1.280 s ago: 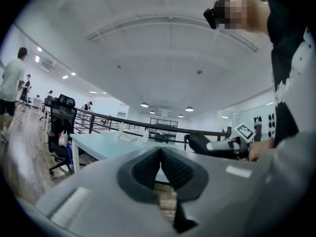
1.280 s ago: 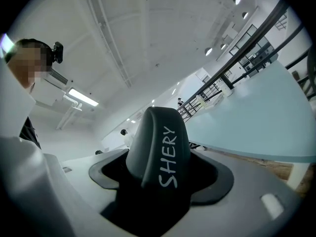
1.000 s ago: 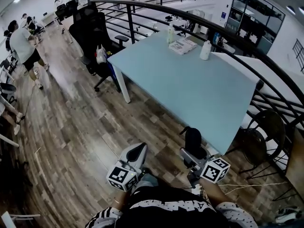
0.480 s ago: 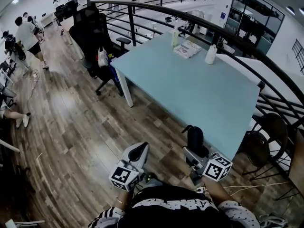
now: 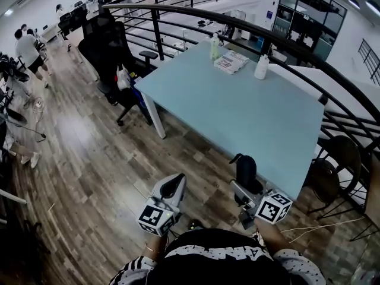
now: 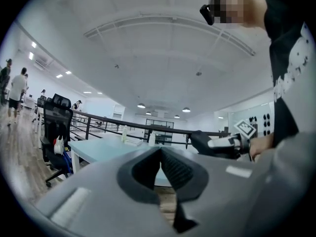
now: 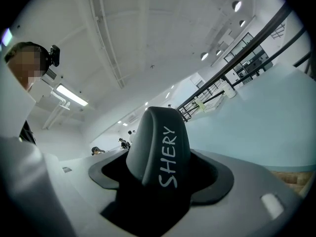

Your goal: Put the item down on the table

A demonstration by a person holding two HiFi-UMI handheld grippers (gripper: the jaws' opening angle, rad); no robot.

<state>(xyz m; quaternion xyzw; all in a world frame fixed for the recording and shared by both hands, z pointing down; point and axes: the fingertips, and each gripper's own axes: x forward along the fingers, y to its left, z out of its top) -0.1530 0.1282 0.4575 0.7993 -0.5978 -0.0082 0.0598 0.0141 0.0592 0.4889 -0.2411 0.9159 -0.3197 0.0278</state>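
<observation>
My right gripper (image 5: 244, 166) is shut on a dark rounded item (image 5: 246, 171) that sticks up from its jaws. In the right gripper view the item (image 7: 159, 144) fills the jaws of this gripper (image 7: 160, 174) and bears the white lettering SHERY. It hangs over the wooden floor, just short of the near corner of the light blue table (image 5: 249, 114). My left gripper (image 5: 173, 186) is beside it over the floor, its jaws closed tip to tip on nothing (image 6: 160, 152). The left gripper view also catches the item (image 6: 199, 139) to its right.
At the table's far end stand two bottles (image 5: 214, 45) (image 5: 261, 67) and a folded patterned cloth (image 5: 230, 62). A black office chair (image 5: 110, 52) is left of the table, a black railing (image 5: 309, 58) curves behind it, and a round stool (image 5: 325, 180) is at the right. People (image 5: 27, 51) stand far left.
The head view has shifted a little and the table's near corner now lies slightly closer to my right gripper. Both grippers keep the same pose and hold.
</observation>
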